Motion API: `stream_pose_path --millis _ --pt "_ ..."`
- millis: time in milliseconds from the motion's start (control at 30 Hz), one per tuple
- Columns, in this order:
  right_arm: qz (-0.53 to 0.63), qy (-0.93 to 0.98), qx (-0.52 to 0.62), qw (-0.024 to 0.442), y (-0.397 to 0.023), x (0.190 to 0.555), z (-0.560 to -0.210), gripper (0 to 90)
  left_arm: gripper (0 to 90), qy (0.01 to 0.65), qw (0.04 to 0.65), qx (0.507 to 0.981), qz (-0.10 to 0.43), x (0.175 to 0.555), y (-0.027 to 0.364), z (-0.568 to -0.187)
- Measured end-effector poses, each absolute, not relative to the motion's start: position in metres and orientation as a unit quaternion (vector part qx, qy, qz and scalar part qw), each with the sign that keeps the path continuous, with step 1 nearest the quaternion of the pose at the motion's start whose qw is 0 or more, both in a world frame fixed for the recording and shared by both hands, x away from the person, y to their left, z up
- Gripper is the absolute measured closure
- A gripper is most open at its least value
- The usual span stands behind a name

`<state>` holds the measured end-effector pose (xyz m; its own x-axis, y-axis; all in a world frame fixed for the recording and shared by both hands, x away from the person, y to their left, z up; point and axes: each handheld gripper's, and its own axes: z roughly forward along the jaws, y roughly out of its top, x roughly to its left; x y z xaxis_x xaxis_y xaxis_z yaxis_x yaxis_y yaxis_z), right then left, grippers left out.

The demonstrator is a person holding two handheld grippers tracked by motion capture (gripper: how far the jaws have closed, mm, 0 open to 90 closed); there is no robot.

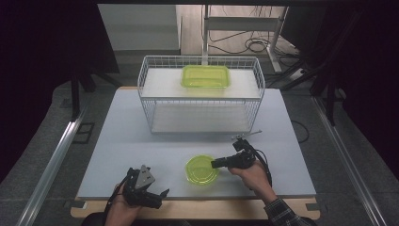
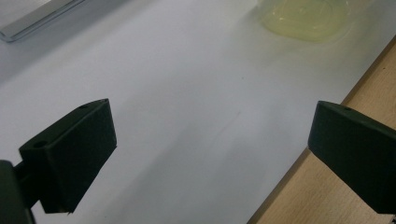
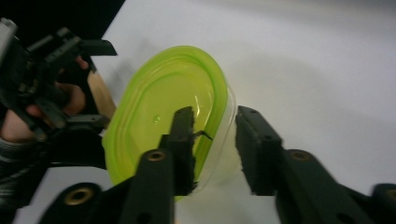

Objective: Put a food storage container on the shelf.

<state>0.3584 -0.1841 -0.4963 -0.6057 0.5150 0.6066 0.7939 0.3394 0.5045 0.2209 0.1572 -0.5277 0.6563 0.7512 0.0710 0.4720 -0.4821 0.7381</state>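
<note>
A round clear container with a lime-green lid (image 1: 201, 170) lies flat on the white table near the front edge. My right gripper (image 1: 215, 164) reaches it from the right. In the right gripper view the container (image 3: 163, 116) has its near rim between the jaws of the right gripper (image 3: 215, 114): one jaw lies over the lid, the other stands just outside the clear wall, and I see no pad pressing. My left gripper (image 1: 160, 198) rests at the front left, open and empty, straddling the table's edge (image 2: 210, 154). The container shows blurred beyond it (image 2: 306, 21).
A white wire basket (image 1: 201, 98) stands at the back of the table, with a rectangular green-lidded box (image 1: 206, 76) on its upper shelf. The left hand and left gripper (image 3: 102, 84) show beyond the container. A wooden strip (image 2: 327, 196) borders the table front.
</note>
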Motion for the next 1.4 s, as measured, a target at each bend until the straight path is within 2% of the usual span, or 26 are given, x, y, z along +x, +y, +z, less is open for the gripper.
stream_pose_path --millis 33,167,933,1400 --pt "-0.401 -0.794 -0.417 0.188 -0.185 0.360 -0.497 76.6 0.8 0.365 0.354 0.838 0.197 0.221 0.157 -0.528" --pt "-0.402 -0.787 -0.420 0.208 -0.184 0.360 -0.496 80.7 0.7 0.364 0.354 0.838 0.197 0.221 0.157 -0.528" --pt "-0.462 -0.751 -0.429 0.196 -0.201 0.364 -0.462 81.0 0.6 0.369 0.362 0.833 0.196 0.221 0.159 -0.527" --pt "-0.491 -0.735 -0.434 0.172 -0.211 0.374 -0.425 81.0 0.5 0.369 0.363 0.833 0.196 0.222 0.160 -0.527"
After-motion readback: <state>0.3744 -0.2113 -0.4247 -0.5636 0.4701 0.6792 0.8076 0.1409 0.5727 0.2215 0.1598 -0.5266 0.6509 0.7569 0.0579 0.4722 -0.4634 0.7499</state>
